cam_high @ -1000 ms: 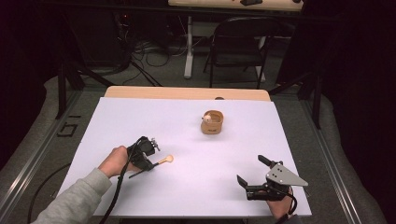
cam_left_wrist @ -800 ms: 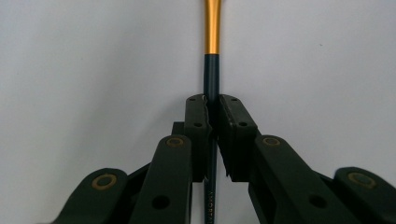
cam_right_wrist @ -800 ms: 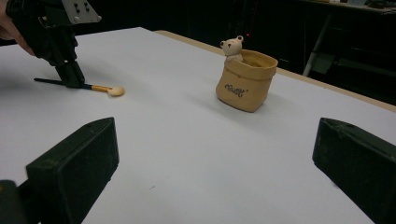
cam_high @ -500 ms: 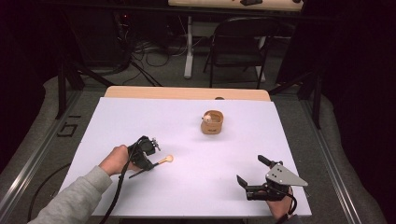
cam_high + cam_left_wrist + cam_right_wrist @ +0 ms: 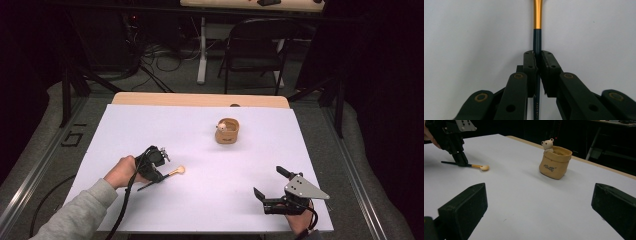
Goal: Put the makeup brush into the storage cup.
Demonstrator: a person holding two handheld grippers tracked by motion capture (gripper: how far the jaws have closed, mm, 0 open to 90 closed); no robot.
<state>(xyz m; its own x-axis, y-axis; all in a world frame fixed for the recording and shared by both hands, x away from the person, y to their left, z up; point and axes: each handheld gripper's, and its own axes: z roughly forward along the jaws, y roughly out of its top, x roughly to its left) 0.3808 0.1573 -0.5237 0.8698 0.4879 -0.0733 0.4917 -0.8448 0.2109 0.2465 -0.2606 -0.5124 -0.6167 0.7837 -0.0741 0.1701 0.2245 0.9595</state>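
Clamping the dark handle of a small brush (image 5: 537,42), the left gripper (image 5: 537,56) has its pads pressed on both sides; the brush lies flat on the white surface (image 5: 200,200), pale tip toward the bear pouch (image 5: 227,131). Well apart, the right gripper (image 5: 270,182) rests with jaws wide, holding nothing.

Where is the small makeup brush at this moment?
The makeup brush lies on the white table at the high view's left, its dark handle clamped in the left gripper.

A slim dark-handled, gold-necked brush (image 5: 537,40) lies flat on the table.
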